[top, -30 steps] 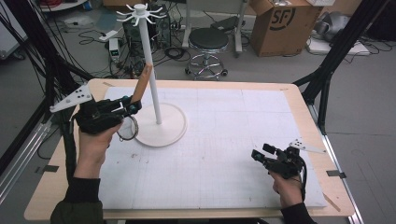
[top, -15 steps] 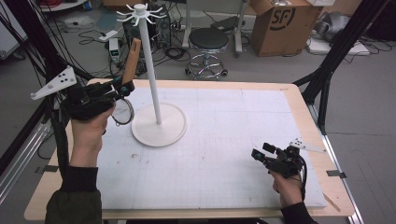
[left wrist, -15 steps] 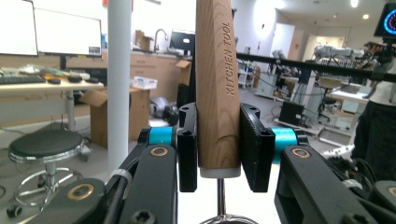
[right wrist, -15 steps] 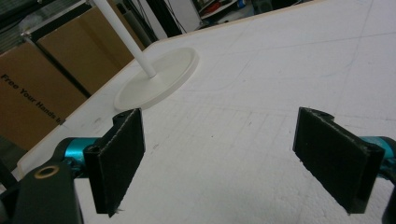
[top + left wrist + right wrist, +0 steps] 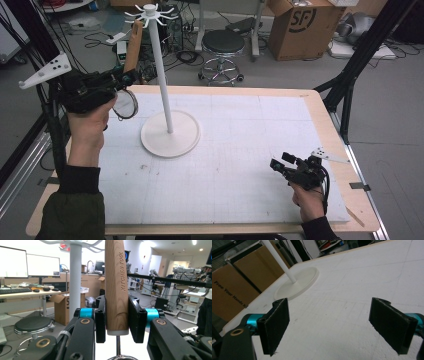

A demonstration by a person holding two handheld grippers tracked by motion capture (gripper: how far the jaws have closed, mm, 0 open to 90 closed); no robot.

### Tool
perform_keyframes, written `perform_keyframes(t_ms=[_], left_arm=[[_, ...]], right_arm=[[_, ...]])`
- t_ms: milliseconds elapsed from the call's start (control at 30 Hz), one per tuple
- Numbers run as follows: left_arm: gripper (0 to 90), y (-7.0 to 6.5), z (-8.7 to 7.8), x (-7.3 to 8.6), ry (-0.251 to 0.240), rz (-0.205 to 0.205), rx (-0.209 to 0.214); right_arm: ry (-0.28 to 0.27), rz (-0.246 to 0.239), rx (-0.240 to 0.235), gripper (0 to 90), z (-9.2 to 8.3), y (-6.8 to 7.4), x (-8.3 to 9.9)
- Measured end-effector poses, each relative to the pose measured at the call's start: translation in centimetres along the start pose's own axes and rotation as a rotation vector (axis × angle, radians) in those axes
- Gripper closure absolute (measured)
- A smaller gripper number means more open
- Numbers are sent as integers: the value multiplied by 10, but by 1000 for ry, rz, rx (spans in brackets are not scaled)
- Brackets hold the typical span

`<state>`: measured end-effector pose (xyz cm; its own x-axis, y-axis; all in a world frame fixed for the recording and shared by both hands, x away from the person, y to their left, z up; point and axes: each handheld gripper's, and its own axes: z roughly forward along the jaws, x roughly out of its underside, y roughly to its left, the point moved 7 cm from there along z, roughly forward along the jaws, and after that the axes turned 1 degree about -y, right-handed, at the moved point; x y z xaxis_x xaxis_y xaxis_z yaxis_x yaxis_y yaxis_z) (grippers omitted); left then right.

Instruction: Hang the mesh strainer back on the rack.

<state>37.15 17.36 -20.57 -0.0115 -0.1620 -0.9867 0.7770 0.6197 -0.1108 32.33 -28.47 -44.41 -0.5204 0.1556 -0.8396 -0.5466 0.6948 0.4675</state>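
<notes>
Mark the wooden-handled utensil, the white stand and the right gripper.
wooden-handled utensil (image 5: 116,290), left gripper view, middle of handle
white stand (image 5: 170,134), high view, round base
right gripper (image 5: 337,326), right gripper view, midway between open jaws

Robotics lab: monitors (image 5: 27,265), cardboard boxes (image 5: 298,27) (cables (image 5: 95,22) on floor).
</notes>
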Motion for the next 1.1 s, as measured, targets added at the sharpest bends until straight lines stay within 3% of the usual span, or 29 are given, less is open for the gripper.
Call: perform_keyframes(t_ms=[633,1100], left_arm=[[709,7,15,7,19,-13,-17],[709,22,25,14,26,-39,-64]], right_arm=[[-11,3,6,162,-5,1,-2],[-26,1,4,162,-9,1,-3]])
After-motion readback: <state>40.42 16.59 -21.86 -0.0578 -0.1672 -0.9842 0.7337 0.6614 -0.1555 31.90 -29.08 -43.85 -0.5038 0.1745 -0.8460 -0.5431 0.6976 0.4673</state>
